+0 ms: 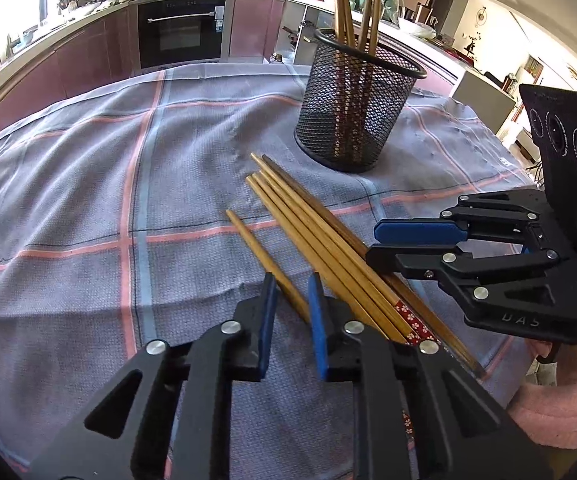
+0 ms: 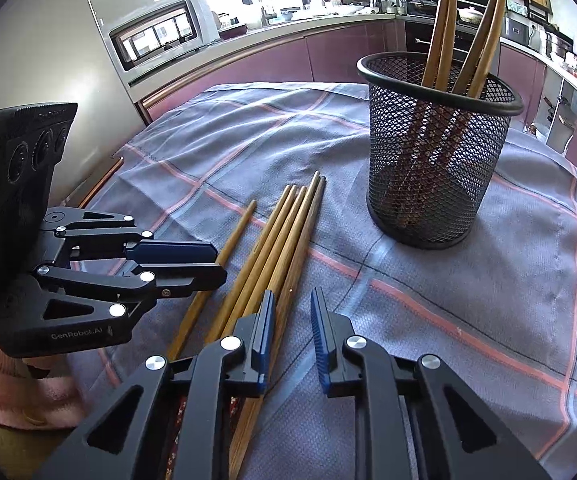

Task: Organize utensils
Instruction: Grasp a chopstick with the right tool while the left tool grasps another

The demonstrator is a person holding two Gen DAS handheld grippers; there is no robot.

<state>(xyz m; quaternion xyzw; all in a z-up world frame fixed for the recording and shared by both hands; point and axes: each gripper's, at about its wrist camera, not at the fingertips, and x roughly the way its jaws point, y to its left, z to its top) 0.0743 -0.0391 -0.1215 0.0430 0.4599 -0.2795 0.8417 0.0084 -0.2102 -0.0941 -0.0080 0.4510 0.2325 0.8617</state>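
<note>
Lying on the checked cloth [image 1: 88, 200] of the worktop: loose chopsticks [image 1: 312, 236] (mesh cup [image 1: 356, 112] behind). Left claw [image 1: 292, 316] narrowed around a single stick [image 1: 264, 260]; right claw [image 2: 292, 320] narrowed, straddling one stick at the bundle's edge.

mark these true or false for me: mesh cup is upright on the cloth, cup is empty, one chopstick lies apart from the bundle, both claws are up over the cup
1. The mesh cup stands upright on the checked cloth. True.
2. The cup is empty. False: four upright chopsticks stand in it.
3. One single chopstick lies on the cloth apart from the bundle. True; it runs in between the pads of the left claw.
4. Both claws hover above the cup. False: the left claw and the right claw are low at the near ends of the loose chopsticks, short of the cup.
</note>
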